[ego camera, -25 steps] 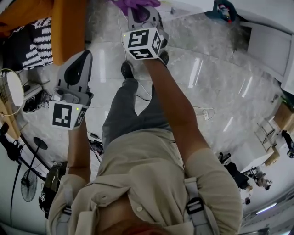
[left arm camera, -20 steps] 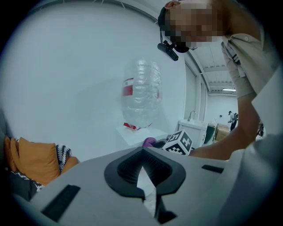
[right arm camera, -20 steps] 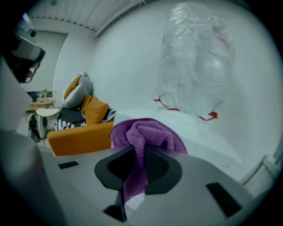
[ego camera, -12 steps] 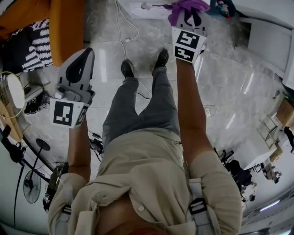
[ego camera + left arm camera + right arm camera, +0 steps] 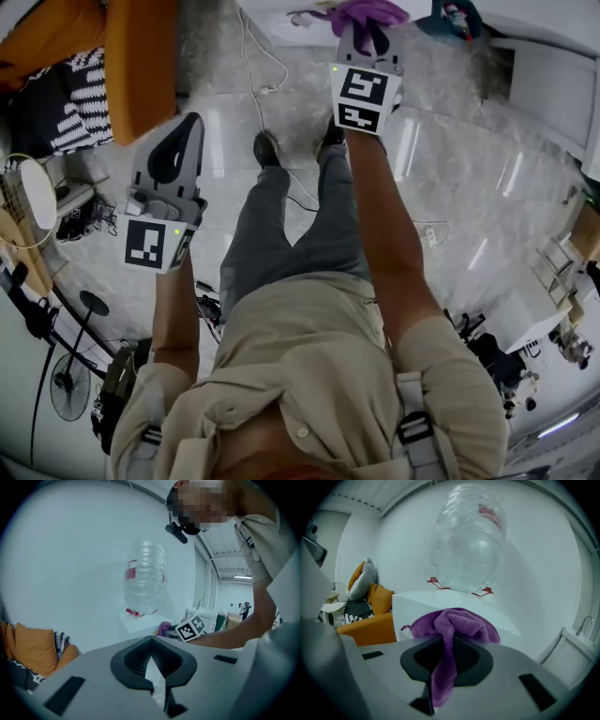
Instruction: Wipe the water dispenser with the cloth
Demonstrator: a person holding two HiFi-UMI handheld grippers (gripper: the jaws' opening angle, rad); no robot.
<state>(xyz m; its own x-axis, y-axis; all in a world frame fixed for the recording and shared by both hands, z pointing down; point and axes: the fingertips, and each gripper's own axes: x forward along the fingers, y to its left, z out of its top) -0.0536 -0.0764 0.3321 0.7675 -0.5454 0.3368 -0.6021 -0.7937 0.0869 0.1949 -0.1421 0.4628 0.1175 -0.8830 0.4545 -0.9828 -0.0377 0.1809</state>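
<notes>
**Head view and both gripper views, water dispenser task.** The right gripper [image 5: 367,36] is held out at arm's length ahead of the person. Its jaws are closed on the purple cloth [image 5: 449,626]: the bunched upper part swells above the pads and a tail hangs down between them. The cloth sits at the front edge of the white top of the water dispenser [image 5: 423,603]; contact between the two cannot be confirmed. The dispenser's clear bottle [image 5: 469,541] stands inverted on that top, directly above the cloth in the right gripper view, with a white wall behind it.

The left gripper [image 5: 187,125] is held to the person's left, well apart from the dispenser. Its jaws are drawn together to a thin slit, with nothing between them. In the left gripper view the dispenser stands ahead, and the right gripper's marker cube [image 5: 191,627] shows at its lower right.

An orange sofa [image 5: 139,56] with a black-and-white striped cushion [image 5: 75,94] stands left of the dispenser. A white cable [image 5: 267,70] trails over the pale marble floor [image 5: 450,187] near the person's shoes [image 5: 266,148]
</notes>
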